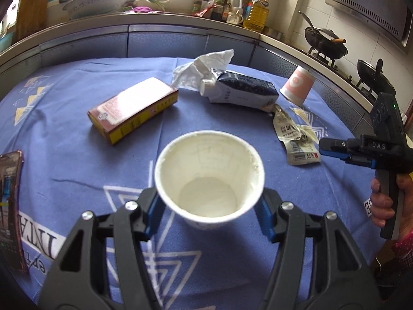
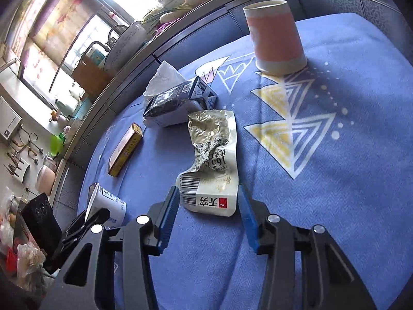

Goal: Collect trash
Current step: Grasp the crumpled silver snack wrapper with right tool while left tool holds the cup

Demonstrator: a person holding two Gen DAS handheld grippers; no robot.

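My left gripper (image 1: 209,201) is shut on an empty white paper cup (image 1: 209,170), its blue pads pressed against the cup's sides just above the blue tablecloth (image 1: 77,168). That cup (image 2: 108,202) and the left gripper (image 2: 85,222) also show at the lower left of the right wrist view. A crumpled foil-and-white wrapper (image 2: 211,155) lies flat on the cloth. My right gripper (image 2: 209,210) is open, one pad on each side of the wrapper's near end, neither visibly pressing on it. From the left wrist view, the right gripper (image 1: 325,147) sits beside the wrapper (image 1: 296,139), held by a hand (image 1: 384,201).
More trash lies on the cloth: a crushed dark milk carton (image 1: 242,90), a crumpled white tissue (image 1: 204,67), a red-and-yellow box (image 1: 134,108) and an upside-down pink paper cup (image 2: 276,38). A phone (image 1: 10,206) rests at the left edge. A cluttered counter runs behind the table.
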